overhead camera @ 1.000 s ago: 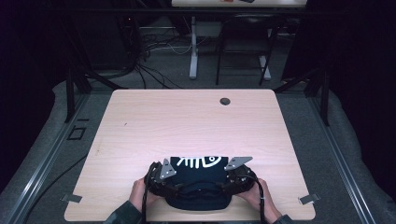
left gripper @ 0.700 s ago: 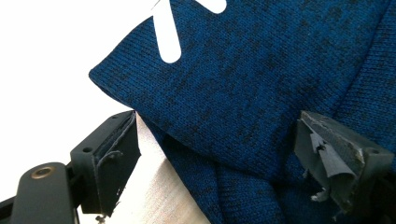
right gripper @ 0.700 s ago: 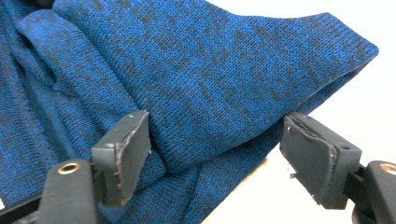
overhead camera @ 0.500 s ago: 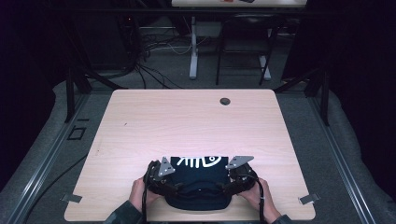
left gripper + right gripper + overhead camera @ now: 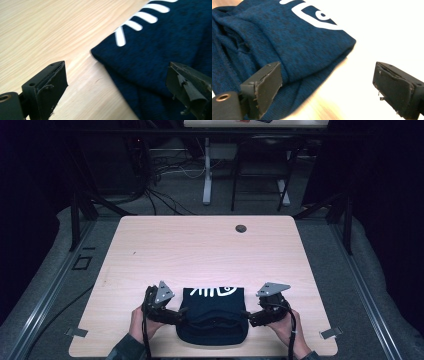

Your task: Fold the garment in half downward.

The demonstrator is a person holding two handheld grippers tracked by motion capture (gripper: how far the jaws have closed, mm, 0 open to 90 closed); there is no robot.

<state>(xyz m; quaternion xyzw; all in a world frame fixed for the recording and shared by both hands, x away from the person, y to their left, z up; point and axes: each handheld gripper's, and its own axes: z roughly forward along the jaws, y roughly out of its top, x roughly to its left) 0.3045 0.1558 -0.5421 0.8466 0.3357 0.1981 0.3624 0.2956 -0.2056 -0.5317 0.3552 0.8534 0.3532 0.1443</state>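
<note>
Apparently the folding is nearly done: the dark-blue hooded sweatshirt (image 5: 214, 312) lies as a compact packet with its white print up, at the table's (image 5: 200, 245) 6 o'clock edge. Left gripper (image 5: 172, 314) at its 9 o'clock and right gripper (image 5: 250, 316) at 3 o'clock both stand spread, holding nothing.

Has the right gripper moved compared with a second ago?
Yes. The right gripper has pulled outward toward the table's right edge, off the dark folded garment.
</note>
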